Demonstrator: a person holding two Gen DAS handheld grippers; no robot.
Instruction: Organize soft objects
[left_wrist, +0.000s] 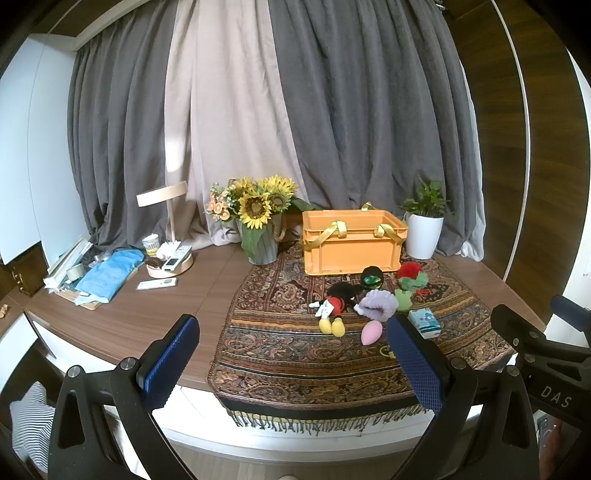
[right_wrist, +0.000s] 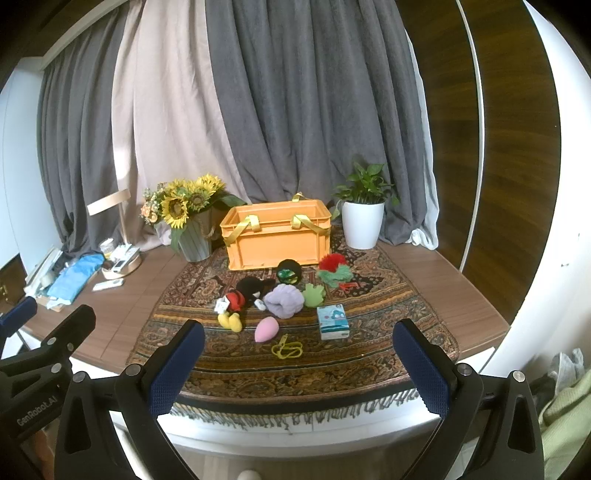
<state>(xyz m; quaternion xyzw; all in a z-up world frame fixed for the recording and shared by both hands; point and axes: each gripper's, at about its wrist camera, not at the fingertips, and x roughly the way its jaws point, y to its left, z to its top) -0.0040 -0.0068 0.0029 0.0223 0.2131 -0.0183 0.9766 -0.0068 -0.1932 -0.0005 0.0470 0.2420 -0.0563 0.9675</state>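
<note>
While both tools (right_wrist: 298, 363) gape empty, plush toys (right_wrist: 236, 302) lie ahead, apart.

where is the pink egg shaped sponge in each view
Left wrist view: the pink egg-shaped sponge lies on the patterned rug right of centre, just left of the left gripper's right pad, below the lilac plush.
Right wrist view: the sponge lies near the centre of the rug, above the yellow loop.
Shared landmark: the orange crate behind the toys.
</note>
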